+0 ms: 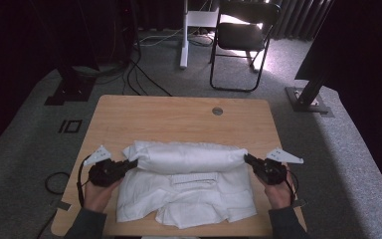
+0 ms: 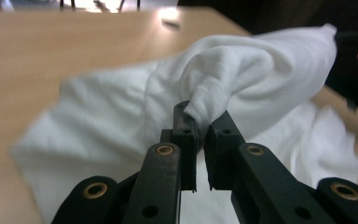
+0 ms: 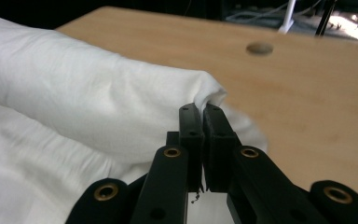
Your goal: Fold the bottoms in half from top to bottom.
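The left gripper [image 1: 131, 164] pinches one end of a white shirt [image 1: 186, 184], its jaws clamped on a bunched corner of cloth; the right gripper [image 1: 248, 159] is clamped on the opposite end. Between them the lifted cloth forms a long roll above the rest of the shirt, which lies spread on the wooden table [image 1: 179, 117] near its front edge. A black folding chair [image 1: 241, 37] stands well beyond the table's far edge.
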A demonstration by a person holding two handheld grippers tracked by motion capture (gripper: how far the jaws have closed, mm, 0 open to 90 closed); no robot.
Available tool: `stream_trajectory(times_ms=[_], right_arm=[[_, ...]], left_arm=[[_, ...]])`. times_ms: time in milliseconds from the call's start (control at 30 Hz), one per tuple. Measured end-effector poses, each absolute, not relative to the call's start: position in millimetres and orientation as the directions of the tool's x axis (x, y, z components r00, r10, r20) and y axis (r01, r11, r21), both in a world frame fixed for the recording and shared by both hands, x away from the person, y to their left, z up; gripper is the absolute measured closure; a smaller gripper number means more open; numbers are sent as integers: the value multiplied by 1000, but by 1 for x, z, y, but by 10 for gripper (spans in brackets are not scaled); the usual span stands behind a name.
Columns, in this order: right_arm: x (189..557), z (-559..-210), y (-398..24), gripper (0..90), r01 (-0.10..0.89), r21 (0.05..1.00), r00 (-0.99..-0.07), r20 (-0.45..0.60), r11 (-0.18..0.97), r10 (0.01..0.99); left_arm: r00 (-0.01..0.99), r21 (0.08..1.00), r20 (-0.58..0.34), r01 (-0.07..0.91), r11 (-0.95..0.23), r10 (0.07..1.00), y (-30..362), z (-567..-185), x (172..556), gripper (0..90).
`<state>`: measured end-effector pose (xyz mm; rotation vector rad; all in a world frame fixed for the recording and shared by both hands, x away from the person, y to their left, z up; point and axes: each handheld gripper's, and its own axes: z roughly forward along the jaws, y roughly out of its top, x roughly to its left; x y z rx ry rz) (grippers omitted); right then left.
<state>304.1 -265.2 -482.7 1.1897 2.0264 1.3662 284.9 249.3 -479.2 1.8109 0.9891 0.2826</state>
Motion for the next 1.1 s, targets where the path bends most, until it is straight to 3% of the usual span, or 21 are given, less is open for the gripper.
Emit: stream_trajectory(times_ms=[233,367,433,533,600,800,933,1100], right_arm=[[272,-524,-273,883,523,834,-525,156,173,836],[269,-530,-277,881,549,819,-506,168,166,846],[266,-526,-279,758,533,829,-525,166,170,835],[266,-511,-278,614,485,861,-514,138,155,846],[270,-496,-275,575,442,888,-525,139,129,840],[309,-478,-235,547,441,876,-556,96,195,826],[335,-492,-198,548,506,816,-576,78,280,814],[320,-515,-179,552,531,777,-603,66,339,795]], left_arm=[[570,785,-267,596,-168,777,261,-515,260,829],[516,786,-293,610,-105,805,273,-516,256,824],[528,807,-293,583,-90,797,273,-509,256,791],[561,823,-274,557,-112,781,262,-497,264,743],[579,831,-261,542,-126,773,255,-490,269,717],[657,847,-148,470,-247,739,197,-457,304,681],[681,782,-126,516,-351,721,165,-475,322,676],[687,717,-152,571,-399,710,160,-506,312,687]])
